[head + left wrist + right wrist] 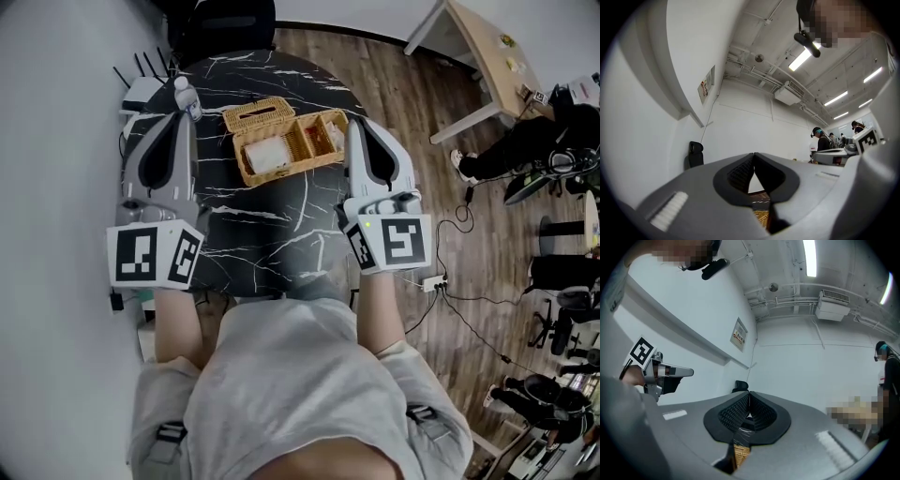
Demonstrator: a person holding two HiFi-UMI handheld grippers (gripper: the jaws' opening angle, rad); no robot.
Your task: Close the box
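I hold my left gripper (180,120) and right gripper (356,127) almost level above the tabletop (272,234), jaws together and empty on both, one at each side of the open box (286,169).

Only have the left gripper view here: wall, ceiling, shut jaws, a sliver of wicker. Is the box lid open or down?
Observer: Open. In the head view the lid of the wicker box is swung back on the far side, so the compartments show.
Operator: Where's the box relative to the grippers?
Observer: On the black table, between the left gripper and the right gripper, which is by its right end.
Operator: State of the right jaws?
Observer: The right gripper view shows them together, with nothing between them.
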